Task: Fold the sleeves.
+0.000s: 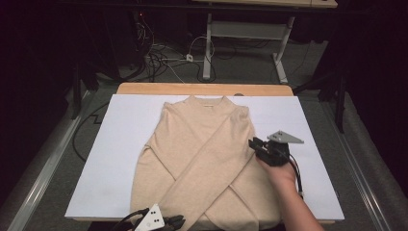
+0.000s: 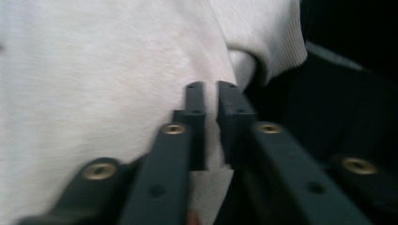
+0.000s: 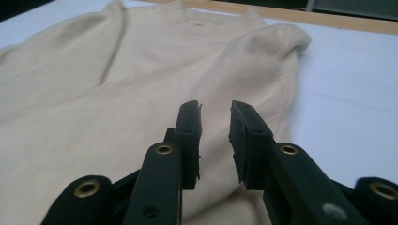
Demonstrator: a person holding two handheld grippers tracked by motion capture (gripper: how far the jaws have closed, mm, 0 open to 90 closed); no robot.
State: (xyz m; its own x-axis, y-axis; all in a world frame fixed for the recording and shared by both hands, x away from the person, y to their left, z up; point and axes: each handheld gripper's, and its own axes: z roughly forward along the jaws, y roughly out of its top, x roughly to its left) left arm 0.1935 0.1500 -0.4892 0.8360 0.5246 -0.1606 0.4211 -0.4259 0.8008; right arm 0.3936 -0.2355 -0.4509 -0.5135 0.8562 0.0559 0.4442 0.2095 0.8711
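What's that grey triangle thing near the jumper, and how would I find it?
Start at the white sheet covering the table, where a beige sweater lies flat with its sleeves crossed. Beside the sweater's right edge a hand holds the right gripper, black with two jaws. The grey plate sits on top of it: the sole flat, three-cornered grey piece there.

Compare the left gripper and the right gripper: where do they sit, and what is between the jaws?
1. The left gripper sits at the hem, at the near edge of the beige knitted sweater; the right gripper sits by the sweater's side, further up the white sheet.
2. Left jaws stand nearly together with a fold of knit between them; right jaws show a wider gap with nothing in it, the cloth lying beyond.
Shared: both have black jaws and point at the sweater.
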